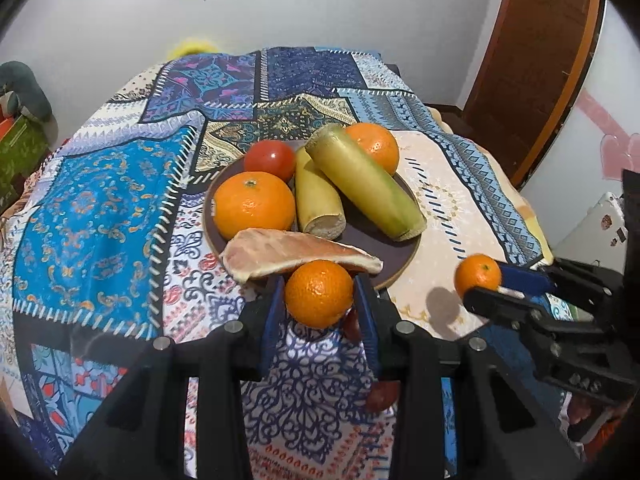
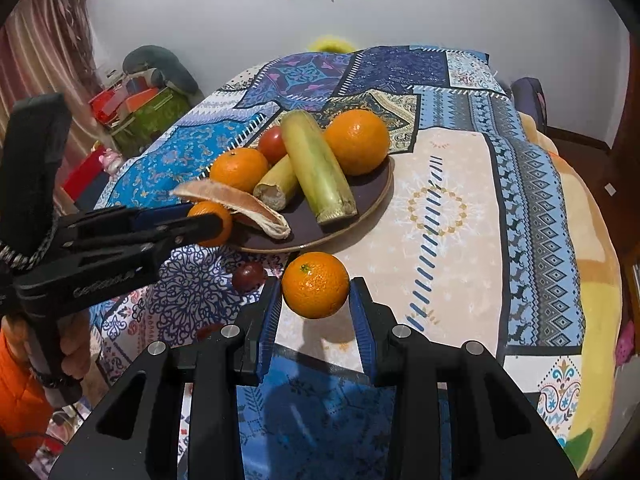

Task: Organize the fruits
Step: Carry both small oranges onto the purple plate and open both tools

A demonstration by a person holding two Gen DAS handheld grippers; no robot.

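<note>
A dark round plate [image 1: 396,258] [image 2: 372,196] on the patterned cloth holds two oranges [image 1: 254,205] [image 1: 374,146], a tomato [image 1: 270,159], two yellow-green cut stalks [image 1: 366,182] [image 1: 318,200] and a pomelo wedge [image 1: 296,254] [image 2: 236,204]. My left gripper [image 1: 319,295] is shut on a small orange [image 1: 319,294] at the plate's near rim; it also shows in the right wrist view [image 2: 210,222]. My right gripper [image 2: 315,292] is shut on another small orange [image 2: 315,290], held above the cloth right of the plate; it shows in the left wrist view [image 1: 478,274].
Two dark red fruits [image 2: 248,276] [image 1: 382,396] lie on the cloth near the plate's front. The cloth [image 1: 100,208] covers a bed-like surface. Boxes and clutter [image 2: 136,108] stand at the left, a wooden door [image 1: 532,60] at the right.
</note>
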